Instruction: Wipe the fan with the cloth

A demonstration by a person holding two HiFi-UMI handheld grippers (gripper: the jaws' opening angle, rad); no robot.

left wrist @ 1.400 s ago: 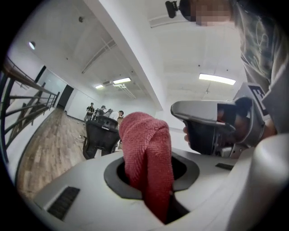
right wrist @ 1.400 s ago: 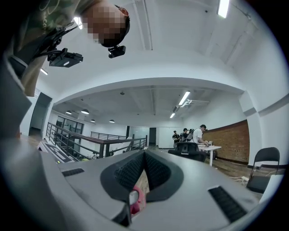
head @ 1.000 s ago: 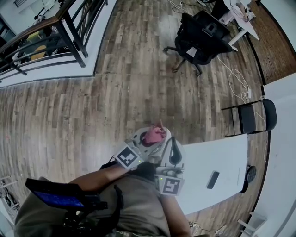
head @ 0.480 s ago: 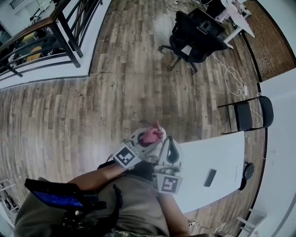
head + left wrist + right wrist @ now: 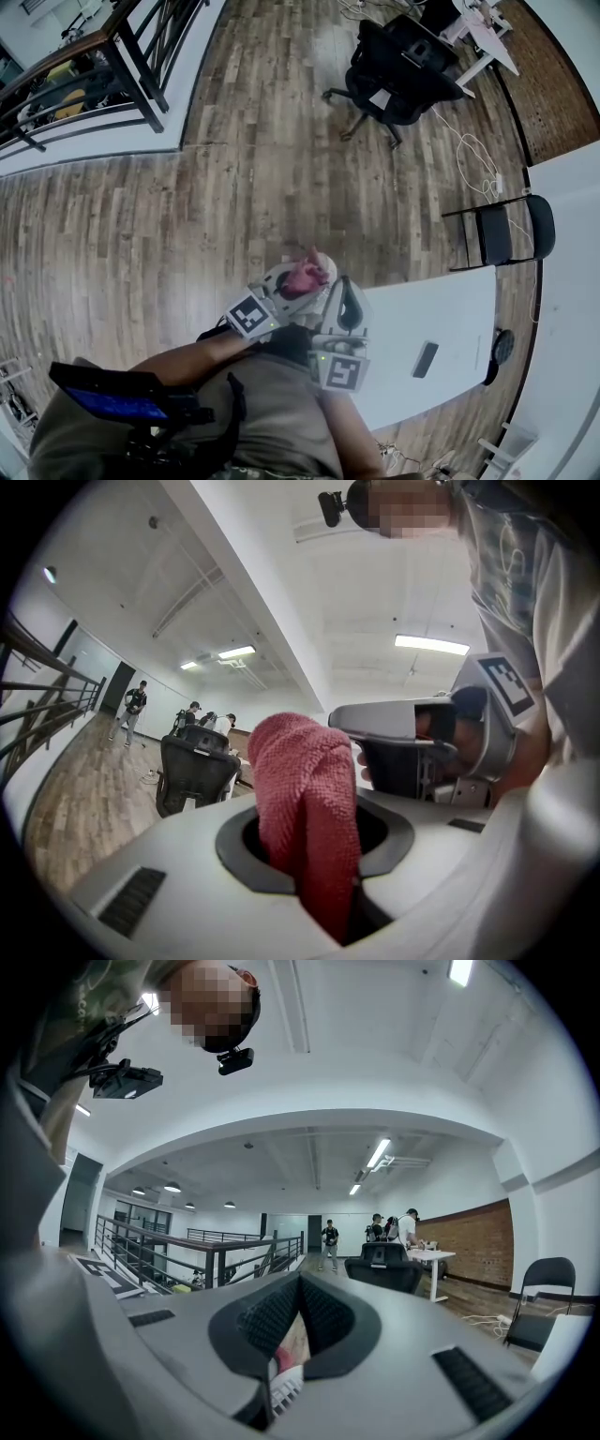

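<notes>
Left tongs (image 5: 314,860) have rolled a touch and slid slightly left in the head view since the earlier frame; right tongs (image 5: 298,1335) haven't budged. Left tongs are narrow, clamped on a folded red terry cloth (image 5: 302,771) that stands up out of the jaws, long axis roughly upright in the left gripper view, top folded over. Right tongs are fully closed. In the slit at their tips sits a sliver of white ribbed plastic (image 5: 284,1387) with a bit of red beside it. I take that for the fan, but can't tell whether the jaws pinch it or it just lies beyond them. Key relation: fan sits just right of the cloth, tongs side by side and close, so the left hand is the one to travel, with a short sweep rightward. Pose: both tongs level, pointing away from the chest, held close to the body in the air over the wood plank floor (image 5: 187,234), left edge of the white desk (image 5: 450,309) just to the right.
</notes>
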